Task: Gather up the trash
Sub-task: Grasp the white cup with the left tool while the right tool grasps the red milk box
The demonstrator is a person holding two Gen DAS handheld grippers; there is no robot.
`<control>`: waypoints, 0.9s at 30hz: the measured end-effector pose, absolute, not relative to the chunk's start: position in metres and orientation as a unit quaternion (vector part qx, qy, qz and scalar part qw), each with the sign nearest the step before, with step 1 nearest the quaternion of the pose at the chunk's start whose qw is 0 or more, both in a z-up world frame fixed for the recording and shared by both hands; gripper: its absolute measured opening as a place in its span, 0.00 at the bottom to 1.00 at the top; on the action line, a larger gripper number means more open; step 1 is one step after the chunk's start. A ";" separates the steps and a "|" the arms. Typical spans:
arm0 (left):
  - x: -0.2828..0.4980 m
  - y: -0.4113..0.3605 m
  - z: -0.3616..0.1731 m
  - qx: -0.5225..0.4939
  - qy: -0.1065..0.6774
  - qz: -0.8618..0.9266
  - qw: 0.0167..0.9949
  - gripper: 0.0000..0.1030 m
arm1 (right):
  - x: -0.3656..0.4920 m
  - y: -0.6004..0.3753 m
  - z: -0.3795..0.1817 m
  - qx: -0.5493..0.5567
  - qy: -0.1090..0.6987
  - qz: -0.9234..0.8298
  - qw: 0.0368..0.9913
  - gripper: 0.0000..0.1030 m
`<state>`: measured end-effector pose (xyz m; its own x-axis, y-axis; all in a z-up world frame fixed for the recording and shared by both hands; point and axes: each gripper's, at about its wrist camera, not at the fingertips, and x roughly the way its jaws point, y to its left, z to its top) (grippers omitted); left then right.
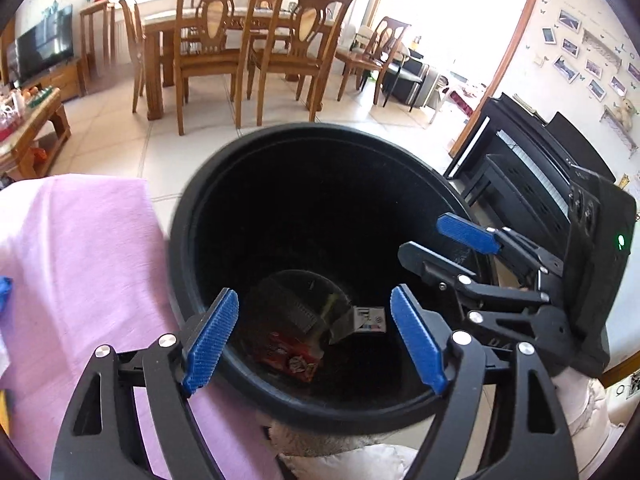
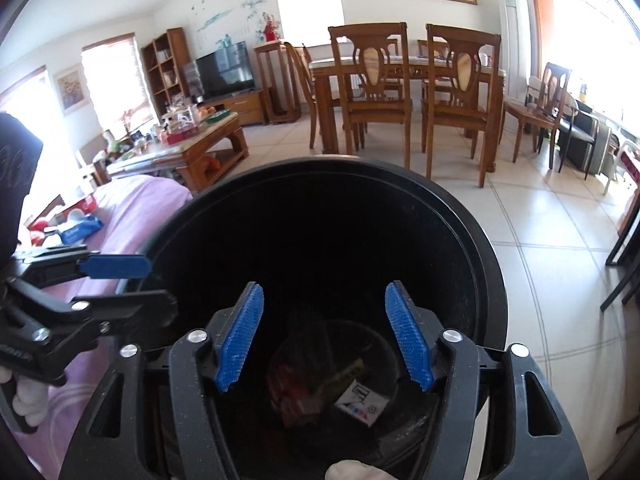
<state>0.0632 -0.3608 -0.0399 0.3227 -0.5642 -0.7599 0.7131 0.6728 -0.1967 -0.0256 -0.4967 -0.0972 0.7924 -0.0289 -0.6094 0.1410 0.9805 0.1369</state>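
Trash lies at the bottom of the black bin: a red wrapper, a clear plastic piece and a small white printed card, well below the rim. Both tools hang over the mouth, tilted down into it, which suits letting things fall straight in rather than onto the pink cloth beside the bin. The left gripper has its blue pads spread wide with nothing between them, and the right gripper stands just as wide and empty. I judge this load delivered; a blue packet further along the cloth may be next.
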 end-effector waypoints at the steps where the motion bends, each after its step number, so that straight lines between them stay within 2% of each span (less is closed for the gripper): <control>1: 0.062 -0.356 -0.037 0.088 0.424 -0.392 0.812 0.79 | -0.027 -0.496 -0.093 0.092 0.312 -0.045 0.945 0.83; 2: 0.061 -0.348 -0.033 0.088 0.417 -0.387 0.818 0.87 | -0.028 -0.492 -0.087 0.097 0.303 -0.040 0.947 0.85; 3: 0.059 -0.342 -0.028 0.086 0.406 -0.381 0.826 0.91 | -0.029 -0.488 -0.082 0.099 0.297 -0.035 0.949 0.85; 4: 0.057 -0.334 -0.023 0.083 0.396 -0.374 0.835 0.92 | -0.029 -0.483 -0.078 0.099 0.292 -0.030 0.951 0.86; 6: 0.055 -0.311 -0.013 0.076 0.379 -0.362 0.848 0.95 | -0.029 -0.468 -0.067 0.095 0.279 -0.021 0.955 0.95; 13: 0.057 -0.221 0.014 0.088 0.310 -0.286 0.902 0.95 | 0.005 -0.384 -0.033 0.062 0.281 0.060 0.956 0.95; 20: 0.103 -0.104 0.026 0.087 0.279 -0.143 0.946 0.95 | 0.061 -0.275 -0.011 0.016 0.294 0.151 0.944 0.95; 27: 0.184 -0.016 0.016 0.091 0.313 -0.065 0.943 0.95 | 0.140 -0.166 -0.011 -0.027 0.328 0.204 0.922 0.95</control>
